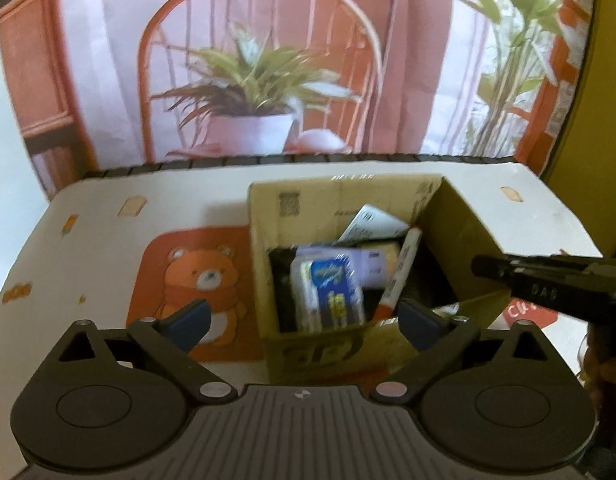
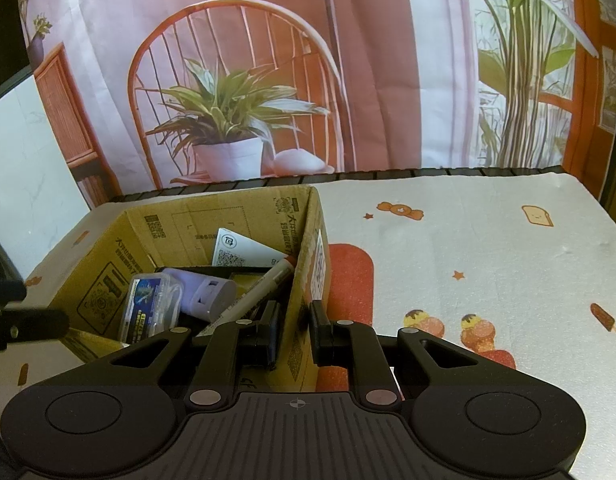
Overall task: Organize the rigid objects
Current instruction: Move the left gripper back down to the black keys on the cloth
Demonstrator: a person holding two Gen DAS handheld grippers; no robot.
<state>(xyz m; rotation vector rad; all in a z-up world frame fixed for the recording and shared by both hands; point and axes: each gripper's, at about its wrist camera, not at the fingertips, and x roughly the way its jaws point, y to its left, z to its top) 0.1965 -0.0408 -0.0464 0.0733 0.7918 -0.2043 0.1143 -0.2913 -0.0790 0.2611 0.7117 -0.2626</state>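
- The left gripper (image 1: 302, 314) has its jaws spread wide with nothing between them, above the near edge of the cardboard box (image 1: 460, 216); the right gripper (image 2: 294, 330) is clamped on the box's near right wall, steadying it.
- The items already lie inside: a clear plastic case (image 1: 328, 292) with a blue label, a lilac cylindrical container (image 2: 210, 294), a slim white marker (image 1: 400, 272) with red ends, and a white card (image 2: 244, 250).
- This looks like the moment after a drop-off; the tablecloth (image 2: 488, 248) shows no loose item, so the task seems nearly finished.
- Next, the empty hand probably needs only to clear the box.
- The box is matte corrugated board; the case is glossy and hard.
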